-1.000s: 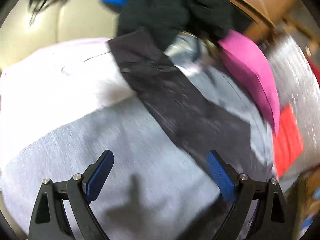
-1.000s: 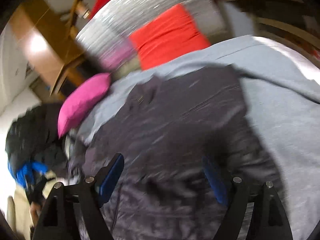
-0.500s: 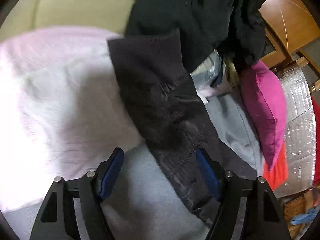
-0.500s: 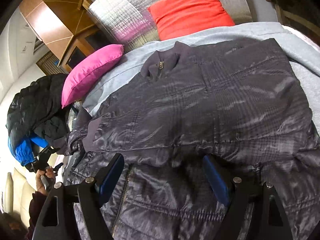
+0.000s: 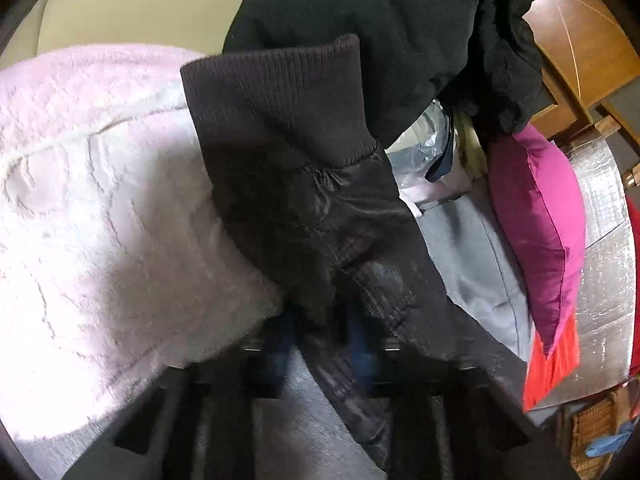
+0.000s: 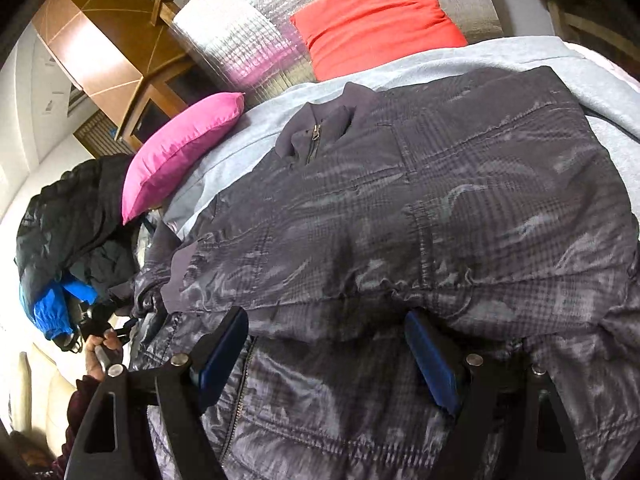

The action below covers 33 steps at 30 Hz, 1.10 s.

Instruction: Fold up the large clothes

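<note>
Jacket [image 6: 400,208], shiny quilted plaid: left tongs [image 5: 320,340] have just pinched its rib-cuffed sleeve [image 5: 312,184]; right tongs [image 6: 328,356] gape.

a bed covered by a grey sheet [image 6: 436,66] carries everything here, with a fluffy pale pink blanket [image 5: 100,216] spread over one part of it. a dark plaid jacket [image 6: 440,208] lies flat on the grey sheet, collar toward the head end, its ribbed-cuffed sleeve [image 5: 304,184] stretched over the edge of the pink blanket. a magenta pillow [image 6: 180,148] and a red pillow [image 6: 376,20] rest at the head end, and a heap of black clothes [image 6: 68,232] sits at the side.
</note>
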Available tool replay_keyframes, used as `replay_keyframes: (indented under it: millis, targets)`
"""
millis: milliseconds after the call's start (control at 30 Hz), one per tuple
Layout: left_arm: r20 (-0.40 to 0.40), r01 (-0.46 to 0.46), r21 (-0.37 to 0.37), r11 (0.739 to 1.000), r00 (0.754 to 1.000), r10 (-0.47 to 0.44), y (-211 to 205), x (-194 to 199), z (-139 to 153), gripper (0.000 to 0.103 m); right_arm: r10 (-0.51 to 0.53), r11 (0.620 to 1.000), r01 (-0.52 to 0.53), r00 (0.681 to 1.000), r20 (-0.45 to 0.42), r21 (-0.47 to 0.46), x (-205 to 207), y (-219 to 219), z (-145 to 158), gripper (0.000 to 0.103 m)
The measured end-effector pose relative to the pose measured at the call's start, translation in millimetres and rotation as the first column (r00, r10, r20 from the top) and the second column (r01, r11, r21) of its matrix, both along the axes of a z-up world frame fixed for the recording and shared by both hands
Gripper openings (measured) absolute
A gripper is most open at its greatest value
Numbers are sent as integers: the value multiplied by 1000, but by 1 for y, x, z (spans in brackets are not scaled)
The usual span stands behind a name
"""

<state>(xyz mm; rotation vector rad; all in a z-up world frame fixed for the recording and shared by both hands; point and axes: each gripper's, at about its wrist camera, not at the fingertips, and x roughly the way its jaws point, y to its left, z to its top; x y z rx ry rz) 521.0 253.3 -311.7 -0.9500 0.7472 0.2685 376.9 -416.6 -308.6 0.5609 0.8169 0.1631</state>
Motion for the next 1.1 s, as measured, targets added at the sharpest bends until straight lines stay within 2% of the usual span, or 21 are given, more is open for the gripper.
replay_keyframes:
  millis: [100,233,333,400,467,500,567,600,633,667,700,733,767,800,867,900,967,1033,1100]
  targets:
    - [37,-5,8,1000,999,5,-4,-7,11,7,-12,1000,12,1000,15,14,-3,-3,4,76]
    - [130,44,131,990,990,-61,-36,-15,61,5,-33,999,32,998,50,27,-9,-9,17,76]
    - [197,100,208,973,970,-142,-74,-24,102,4,-62,998,59,995,80,35,-17,-17,30,76]
    - [232,157,262,952,947,-220,-107,-32,128,4,-92,995,86,991,99,56,-23,-27,38,76]
    - [266,233,350,907,904,-335,-159,-43,158,4,-122,991,114,986,115,74,-29,-37,45,76]
    - [273,257,371,892,888,-370,-175,-48,166,4,-143,987,133,982,122,89,-32,-44,48,76]
    - [282,336,435,835,830,-481,-226,-65,182,4,-177,979,160,976,129,129,-38,-57,53,76]
    - [282,382,471,795,789,-546,-260,-76,188,4,-190,975,172,973,130,139,-40,-61,54,76]
    - [280,416,485,769,759,-588,-280,-82,191,4,-211,971,192,968,133,144,-45,-68,56,76]
    - [275,466,501,729,713,-645,-310,-92,193,4,-228,967,208,964,135,147,-48,-74,57,76]
    - [269,493,509,705,687,-675,-326,-96,192,4,-239,964,219,961,136,151,-51,-80,59,76]
    - [251,540,518,664,645,-721,-353,-103,188,4,-255,959,233,957,137,160,-55,-86,60,76]
    - [232,577,517,632,616,-753,-372,-107,183,4,-268,955,244,953,140,169,-58,-91,61,76]
    - [187,637,512,577,573,-798,-402,-114,170,4,-283,950,257,948,146,176,-62,-98,63,76]
    - [94,708,502,497,527,-845,-437,-121,145,5,-313,943,287,937,153,170,-68,-109,65,76]
    - [7,770,461,441,494,-869,-456,-119,125,5,-319,941,294,936,150,166,-70,-113,66,76]
    - [-113,844,357,400,464,-879,-467,-116,96,6,-319,938,294,939,130,181,-71,-120,63,76]
    - [-131,865,301,402,455,-881,-460,-122,86,7,-313,933,287,945,96,217,-71,-128,58,77]
    - [-121,866,282,412,458,-881,-446,-127,92,15,-306,931,282,949,73,231,-69,-131,55,77]
